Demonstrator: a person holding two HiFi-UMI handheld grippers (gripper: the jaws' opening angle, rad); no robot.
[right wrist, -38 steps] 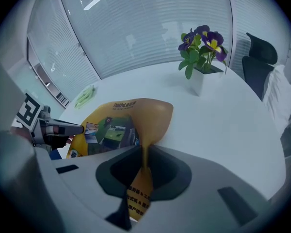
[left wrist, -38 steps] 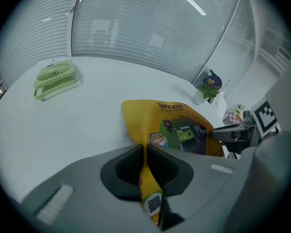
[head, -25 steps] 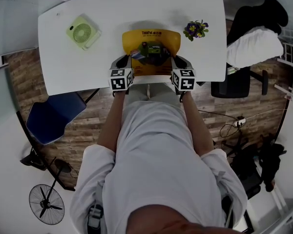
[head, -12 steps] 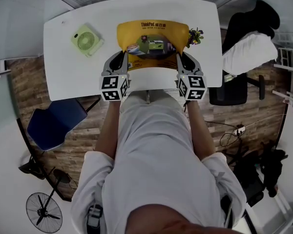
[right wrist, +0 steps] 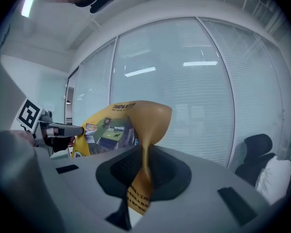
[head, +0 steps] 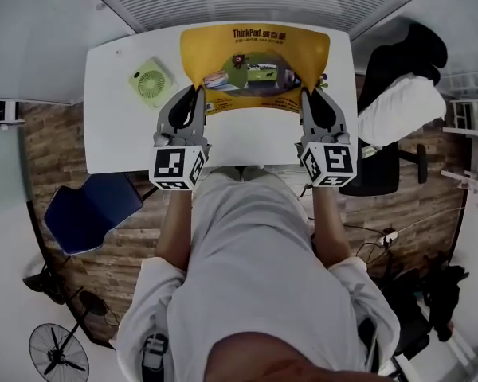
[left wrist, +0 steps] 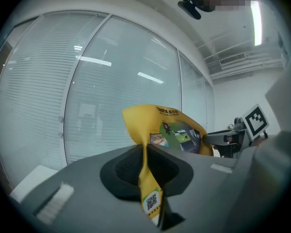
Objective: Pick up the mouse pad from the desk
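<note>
The yellow mouse pad (head: 255, 58), printed with small pictures and lettering, hangs in the air above the white desk (head: 119, 126). My left gripper (head: 196, 95) is shut on its near left corner, my right gripper (head: 306, 95) on its near right corner. In the left gripper view the mouse pad (left wrist: 157, 127) stands edge-on, pinched between the left gripper (left wrist: 146, 178)'s dark pads, with a QR code on the near corner. The right gripper view shows the mouse pad (right wrist: 119, 125) curling up out of the right gripper (right wrist: 141, 176). Both point nearly level toward the glass wall.
A green desk fan (head: 152, 81) lies on the desk's left part. A flower pot is mostly hidden behind the pad's right edge. A black office chair (head: 382, 153) with a white cushion stands at the right, a blue chair (head: 92, 209) at the left, a floor fan (head: 60, 352) below.
Both grippers have risen together with the mouse pad, lifting it off the desk. The pad now looks larger and covers the flower pot.
</note>
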